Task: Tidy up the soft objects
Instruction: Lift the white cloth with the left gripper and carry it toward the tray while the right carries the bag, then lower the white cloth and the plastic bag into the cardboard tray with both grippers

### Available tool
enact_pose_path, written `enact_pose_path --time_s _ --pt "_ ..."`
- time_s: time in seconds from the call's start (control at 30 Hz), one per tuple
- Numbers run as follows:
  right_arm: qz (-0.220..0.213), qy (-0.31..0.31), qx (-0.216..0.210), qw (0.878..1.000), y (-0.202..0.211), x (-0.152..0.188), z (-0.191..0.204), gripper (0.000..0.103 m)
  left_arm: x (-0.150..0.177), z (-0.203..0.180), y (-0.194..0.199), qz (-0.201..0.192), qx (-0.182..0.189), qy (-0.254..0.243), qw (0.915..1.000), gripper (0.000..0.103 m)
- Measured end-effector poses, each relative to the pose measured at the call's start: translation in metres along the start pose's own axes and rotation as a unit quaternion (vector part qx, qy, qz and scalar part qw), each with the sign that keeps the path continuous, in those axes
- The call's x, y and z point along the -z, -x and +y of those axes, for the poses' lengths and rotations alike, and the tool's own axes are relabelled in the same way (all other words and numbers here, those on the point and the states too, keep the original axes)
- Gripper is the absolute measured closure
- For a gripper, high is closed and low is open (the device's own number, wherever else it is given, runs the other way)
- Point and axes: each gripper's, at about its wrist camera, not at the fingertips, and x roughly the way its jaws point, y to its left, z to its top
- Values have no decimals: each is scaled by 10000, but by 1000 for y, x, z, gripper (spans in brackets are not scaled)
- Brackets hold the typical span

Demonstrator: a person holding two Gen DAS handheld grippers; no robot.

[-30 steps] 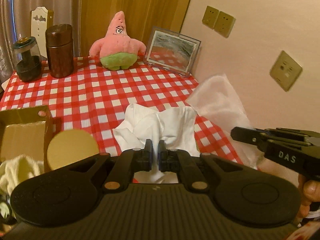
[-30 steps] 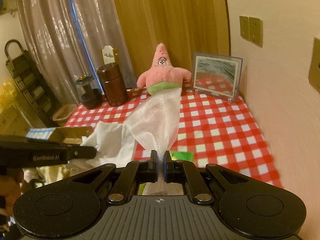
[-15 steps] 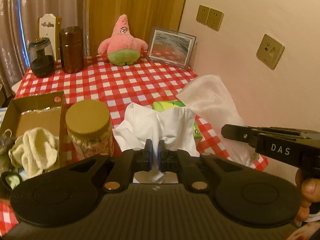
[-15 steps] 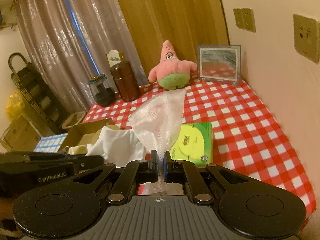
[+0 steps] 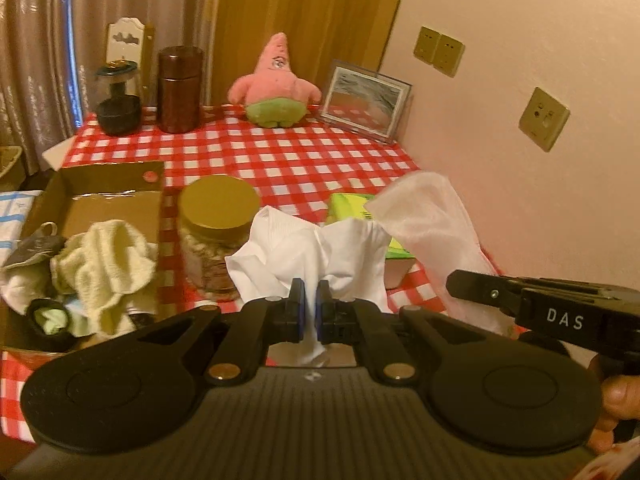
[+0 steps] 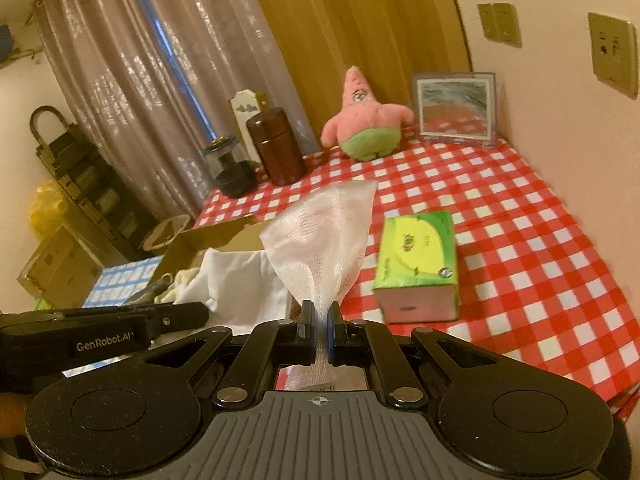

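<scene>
My left gripper (image 5: 308, 304) is shut on a white cloth (image 5: 316, 256) and holds it up over the table's near edge. My right gripper (image 6: 320, 326) is shut on a sheer white mesh cloth (image 6: 324, 236), which also shows in the left wrist view (image 5: 432, 224). The right gripper's body (image 5: 560, 312) is at the left view's right side; the left gripper's body (image 6: 100, 332) is at the right view's left. A cardboard box (image 5: 108, 204) at the left holds a cream towel (image 5: 108, 264) and other soft items. A pink star plush (image 5: 276, 84) sits at the table's back.
A gold-lidded glass jar (image 5: 216, 232) stands beside the box. A green tissue box (image 6: 418, 264) lies on the red checked table (image 6: 500, 208). A brown canister (image 5: 178, 88), a dark glass jar (image 5: 118, 100) and a framed picture (image 5: 364, 100) stand at the back. The wall is on the right.
Both grippers have pulled back toward the near edge and risen with their cloths; the box, jar and tissue box have come into view. Both stay shut.
</scene>
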Motion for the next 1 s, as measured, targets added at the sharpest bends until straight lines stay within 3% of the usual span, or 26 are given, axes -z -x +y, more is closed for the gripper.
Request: enact_pose_path --time_s 1.0 --pt "426 643 -777 9940 -76 -12 88 98 3 98 19 -42 -652 492 9966 99"
